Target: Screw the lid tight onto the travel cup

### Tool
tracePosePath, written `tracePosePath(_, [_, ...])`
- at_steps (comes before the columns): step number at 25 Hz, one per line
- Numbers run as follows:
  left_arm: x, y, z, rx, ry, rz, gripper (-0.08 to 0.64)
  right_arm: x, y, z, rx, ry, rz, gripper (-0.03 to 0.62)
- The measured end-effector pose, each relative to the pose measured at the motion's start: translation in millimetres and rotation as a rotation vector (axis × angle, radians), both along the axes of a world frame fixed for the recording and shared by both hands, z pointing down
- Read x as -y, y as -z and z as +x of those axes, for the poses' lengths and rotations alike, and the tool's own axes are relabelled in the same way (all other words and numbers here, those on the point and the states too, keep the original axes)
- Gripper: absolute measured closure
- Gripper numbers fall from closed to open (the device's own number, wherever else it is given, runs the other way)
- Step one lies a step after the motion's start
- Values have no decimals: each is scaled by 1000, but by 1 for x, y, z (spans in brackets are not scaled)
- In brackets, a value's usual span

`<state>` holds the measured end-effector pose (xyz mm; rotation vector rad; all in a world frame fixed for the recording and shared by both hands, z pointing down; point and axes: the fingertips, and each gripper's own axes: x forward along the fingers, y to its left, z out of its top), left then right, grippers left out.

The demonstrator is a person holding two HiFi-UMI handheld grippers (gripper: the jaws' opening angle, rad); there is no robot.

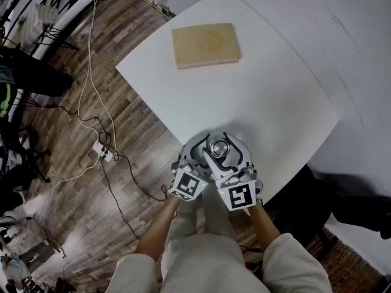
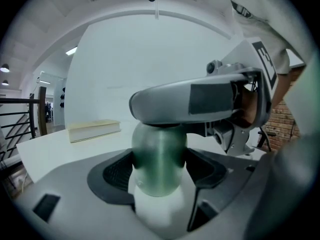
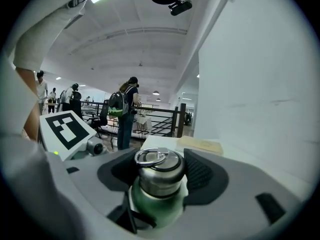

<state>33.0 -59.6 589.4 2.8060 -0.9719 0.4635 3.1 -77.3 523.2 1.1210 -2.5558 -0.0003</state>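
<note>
The travel cup stands upright near the near edge of the white worktop, well apart from the book lying at the far side. Its metal lid already sits square on the neck, with the carry ring lying flat on top, so placing the lid looks done. Only a thin dark seam shows where the lid meets the green body, which suggests the thread is largely run in. How tight it is cannot be read from these views, and the final tightening turn is probably what is left. The left gripper comes in low and is closed on the cup's green body, its dark ribbed pads pressed against either side, bracing the cup against rotation. The right gripper comes in higher and crosses just above the left one. Its jaws stand fairly wide but hug the lid's cylindrical wall, the pads appearing to bear on both sides. It judges as a working grip for twisting, not an empty hover.
</note>
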Motion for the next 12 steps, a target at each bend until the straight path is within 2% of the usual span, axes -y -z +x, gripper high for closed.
tracePosePath(6, [0,-2,0,0,1,-1,225,4,3,1,33,-83,21,324])
tracePosePath(9, [-1,-2,1,1,-1,5,226,3,3,2,45,-87,26,322])
tracePosePath(12, [-1,-2,0,4,-2,9,227,1,5,-1,90,-51,24,318])
